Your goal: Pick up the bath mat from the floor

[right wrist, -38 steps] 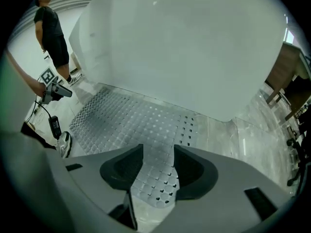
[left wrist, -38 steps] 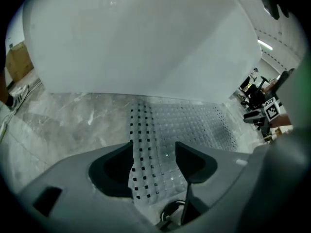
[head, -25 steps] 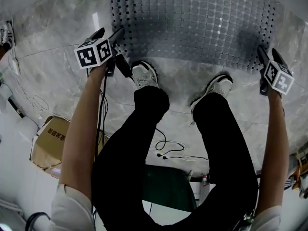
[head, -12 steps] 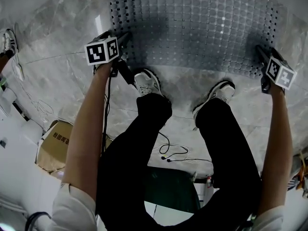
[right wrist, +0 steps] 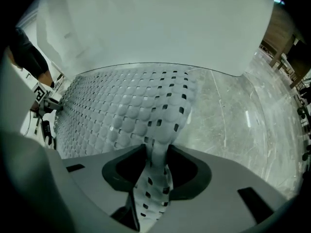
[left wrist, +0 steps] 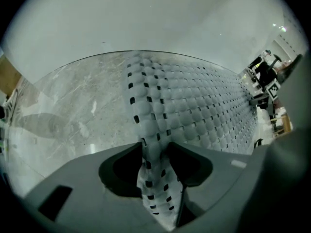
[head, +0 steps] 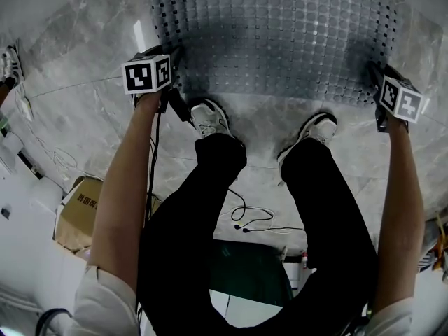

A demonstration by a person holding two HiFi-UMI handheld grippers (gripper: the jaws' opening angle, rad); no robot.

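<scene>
Left gripper point(left wrist: 155, 154) and right gripper point(right wrist: 156, 154) are closing, pinching the bath mat's point(head: 280, 33) near corners at upper frame; lifting it off the floor point(head: 84, 117) remains.

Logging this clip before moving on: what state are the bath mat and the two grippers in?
bath mat: spread on the floor, two near corners bunched up between the jaws.
left gripper: jaws closing, pinching the mat's near left corner.
right gripper: jaws closing, pinching the mat's near right corner.
</scene>
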